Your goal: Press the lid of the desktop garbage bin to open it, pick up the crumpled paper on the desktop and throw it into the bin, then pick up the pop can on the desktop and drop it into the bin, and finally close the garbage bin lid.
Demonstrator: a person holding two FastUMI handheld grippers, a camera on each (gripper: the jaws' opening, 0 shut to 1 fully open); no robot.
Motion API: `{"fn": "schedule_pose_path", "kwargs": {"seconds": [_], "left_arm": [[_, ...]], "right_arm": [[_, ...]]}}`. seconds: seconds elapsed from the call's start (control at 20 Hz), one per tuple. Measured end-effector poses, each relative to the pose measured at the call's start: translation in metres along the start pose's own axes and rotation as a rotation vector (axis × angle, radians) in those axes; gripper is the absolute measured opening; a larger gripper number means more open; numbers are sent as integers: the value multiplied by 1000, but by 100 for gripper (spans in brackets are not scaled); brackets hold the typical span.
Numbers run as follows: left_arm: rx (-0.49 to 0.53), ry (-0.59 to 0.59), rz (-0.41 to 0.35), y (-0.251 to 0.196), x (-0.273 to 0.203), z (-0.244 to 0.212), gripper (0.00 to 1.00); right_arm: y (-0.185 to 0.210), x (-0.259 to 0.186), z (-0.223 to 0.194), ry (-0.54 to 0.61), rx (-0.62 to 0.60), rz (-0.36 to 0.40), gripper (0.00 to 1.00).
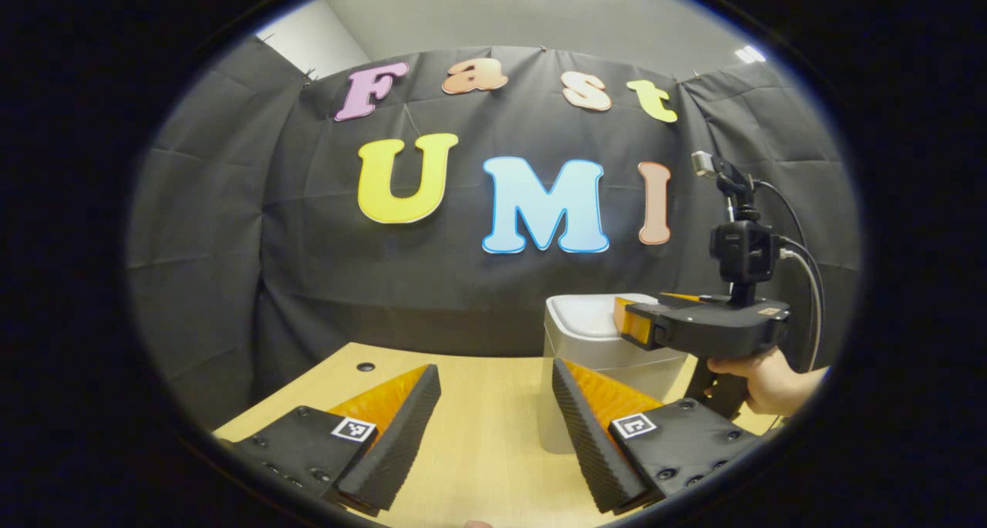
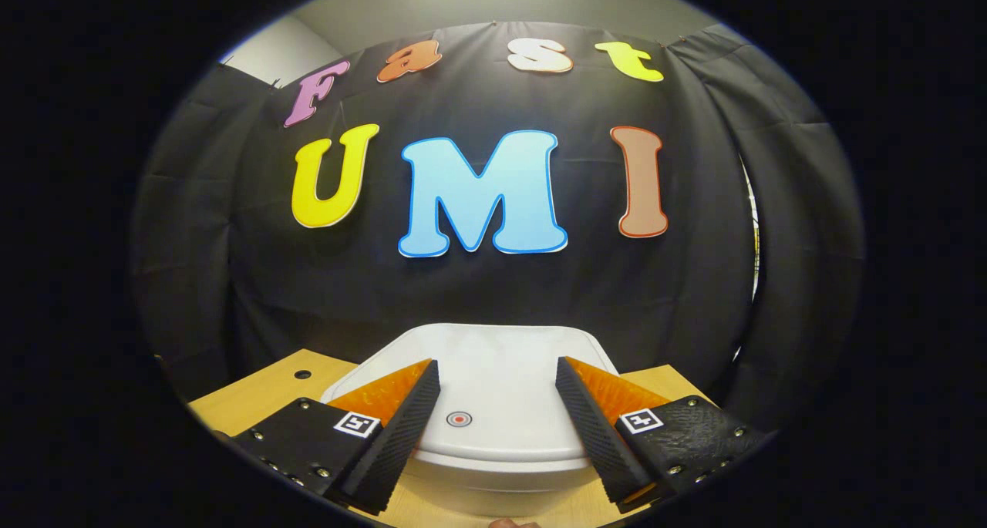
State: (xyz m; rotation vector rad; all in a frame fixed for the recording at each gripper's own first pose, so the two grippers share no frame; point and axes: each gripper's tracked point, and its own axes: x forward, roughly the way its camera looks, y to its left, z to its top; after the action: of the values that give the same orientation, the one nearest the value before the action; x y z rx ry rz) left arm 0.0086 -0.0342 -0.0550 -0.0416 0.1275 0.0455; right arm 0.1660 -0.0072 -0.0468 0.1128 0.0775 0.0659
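Right gripper hovers over the bin lid, jaws wide, apparently lined up to press its button. Left gripper, also wide, waits beside the garbage bin.

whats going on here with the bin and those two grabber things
A person holds a two-finger gripper in each hand over a light wooden table. The right gripper hovers open just above the white desktop garbage bin, whose lid is shut, with its small round button showing between the fingers. The left gripper is open too, held back over the table beside the bin, holding nothing.
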Motion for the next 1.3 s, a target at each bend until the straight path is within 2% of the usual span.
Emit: {"fn": "schedule_pose_path", "kwargs": {"seconds": [0.15, 0.35, 0.7, 0.85, 1.3], "left_arm": [[6, 2, 19, -3, 0, -3, 95], [10, -1, 27, -5, 5, -3, 95], [22, -41, -21, -9, 8, 12, 96], [34, -57, -44, -7, 10, 15, 96], [26, -55, -115, 4, 19, 4, 96]], "right_arm": [[-2, -27, 0, 3, -39, 21, 97], [0, -69, 8, -21, -24, 52, 97], [8, -120, 14, -38, 40, 53, 97], [12, -133, 13, -47, 68, 36, 97], [21, -149, 6, -48, -4, -50, 97]]}}
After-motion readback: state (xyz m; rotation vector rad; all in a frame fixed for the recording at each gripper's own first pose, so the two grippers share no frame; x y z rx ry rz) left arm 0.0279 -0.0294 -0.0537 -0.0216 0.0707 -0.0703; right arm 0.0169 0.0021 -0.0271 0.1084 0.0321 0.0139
